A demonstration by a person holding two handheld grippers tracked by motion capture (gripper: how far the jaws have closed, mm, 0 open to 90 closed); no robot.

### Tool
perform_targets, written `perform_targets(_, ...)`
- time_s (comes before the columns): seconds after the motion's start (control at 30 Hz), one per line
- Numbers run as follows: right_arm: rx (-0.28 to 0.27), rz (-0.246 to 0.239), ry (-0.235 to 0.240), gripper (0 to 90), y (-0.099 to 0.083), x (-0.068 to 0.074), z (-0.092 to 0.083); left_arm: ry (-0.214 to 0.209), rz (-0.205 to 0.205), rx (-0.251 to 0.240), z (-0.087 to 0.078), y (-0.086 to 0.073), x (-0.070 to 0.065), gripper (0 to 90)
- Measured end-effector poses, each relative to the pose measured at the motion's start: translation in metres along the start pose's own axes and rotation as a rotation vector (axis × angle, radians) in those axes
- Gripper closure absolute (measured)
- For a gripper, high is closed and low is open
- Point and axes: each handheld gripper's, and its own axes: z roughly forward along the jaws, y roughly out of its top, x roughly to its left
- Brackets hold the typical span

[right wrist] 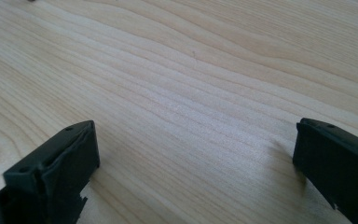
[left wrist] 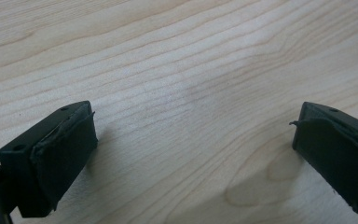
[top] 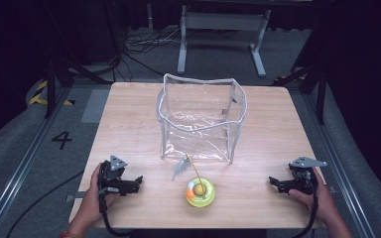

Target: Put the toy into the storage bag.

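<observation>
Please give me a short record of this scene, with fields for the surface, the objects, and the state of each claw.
surface: wooden table
container: clear plastic bag, upright, mouth open, at table centre
toy: yellow-green round toy with stick, near edge, in front of bag
left claw: open, holds nothing, over bare wood
right claw: open, holds nothing, over bare wood
</observation>
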Motion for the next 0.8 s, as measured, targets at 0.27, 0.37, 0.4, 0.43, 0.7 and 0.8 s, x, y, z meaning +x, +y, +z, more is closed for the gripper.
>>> perform_targets(0.27,-0.004,-0.007,0.005,0.3,-0.001,-0.003,-0.001,-0.055,0.06,-0.006,-0.006,-0.007,0.01,0.5)
perform_targets(0.37,-0.001,-0.01,0.01,0.3,-0.001,-0.004,-0.001,-0.069,0.078,0.001,-0.008,-0.009,0.012,0.4)
perform_targets(0.4,0.002,-0.014,0.015,0.4,-0.001,-0.004,-0.002,-0.074,0.082,-0.002,-0.008,-0.009,0.012,0.5)
perform_targets(0.43,0.005,-0.016,0.017,0.4,-0.002,-0.005,-0.002,-0.078,0.084,-0.004,-0.008,-0.01,0.013,0.4)
perform_targets(0.7,0.051,-0.049,0.049,1.3,0.0,-0.005,-0.007,-0.083,0.093,0.0,-0.009,-0.01,0.014,0.5)
perform_targets(0.8,0.064,-0.066,0.068,8.9,0.002,-0.005,-0.009,-0.085,0.097,0.001,-0.009,-0.009,0.014,0.5)
